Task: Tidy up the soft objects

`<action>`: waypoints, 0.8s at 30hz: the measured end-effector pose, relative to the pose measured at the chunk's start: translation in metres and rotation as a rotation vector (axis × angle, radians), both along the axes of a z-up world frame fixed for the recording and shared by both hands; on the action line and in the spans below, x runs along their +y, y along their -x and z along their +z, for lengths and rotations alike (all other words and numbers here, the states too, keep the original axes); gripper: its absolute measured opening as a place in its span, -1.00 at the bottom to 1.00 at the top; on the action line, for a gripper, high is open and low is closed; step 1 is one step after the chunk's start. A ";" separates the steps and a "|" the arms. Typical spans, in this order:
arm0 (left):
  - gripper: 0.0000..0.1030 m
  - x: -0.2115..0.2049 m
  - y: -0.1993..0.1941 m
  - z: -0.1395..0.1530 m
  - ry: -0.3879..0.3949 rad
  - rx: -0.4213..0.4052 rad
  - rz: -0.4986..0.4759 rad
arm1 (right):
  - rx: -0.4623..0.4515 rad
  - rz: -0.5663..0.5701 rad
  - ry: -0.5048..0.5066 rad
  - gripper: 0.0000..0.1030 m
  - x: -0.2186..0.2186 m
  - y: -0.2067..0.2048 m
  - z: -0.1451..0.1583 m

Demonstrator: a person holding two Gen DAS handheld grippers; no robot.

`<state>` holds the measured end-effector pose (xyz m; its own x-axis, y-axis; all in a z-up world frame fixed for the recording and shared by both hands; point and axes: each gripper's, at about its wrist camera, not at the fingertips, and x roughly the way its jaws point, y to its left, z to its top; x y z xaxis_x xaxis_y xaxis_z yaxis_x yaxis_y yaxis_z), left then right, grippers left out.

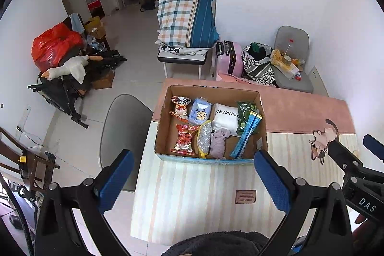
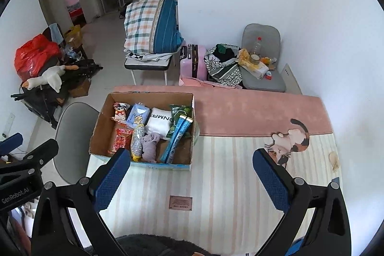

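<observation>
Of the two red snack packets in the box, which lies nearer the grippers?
The red packet along the box's front left, beside the glittery pouch. The other, cartoon-printed packet sits at the back wall.

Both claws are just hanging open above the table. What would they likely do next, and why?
Probably nothing more than pull back: both the left gripper and the right gripper are open and hold nothing, and the soft items, like the purple cloth, already lie in the cardboard box.
</observation>
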<state>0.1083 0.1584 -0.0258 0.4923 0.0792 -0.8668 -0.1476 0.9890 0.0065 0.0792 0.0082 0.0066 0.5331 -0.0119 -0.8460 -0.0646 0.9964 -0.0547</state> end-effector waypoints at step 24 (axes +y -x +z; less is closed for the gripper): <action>0.99 -0.002 0.001 0.000 0.002 -0.001 0.002 | -0.022 -0.002 0.024 1.00 0.002 -0.002 0.004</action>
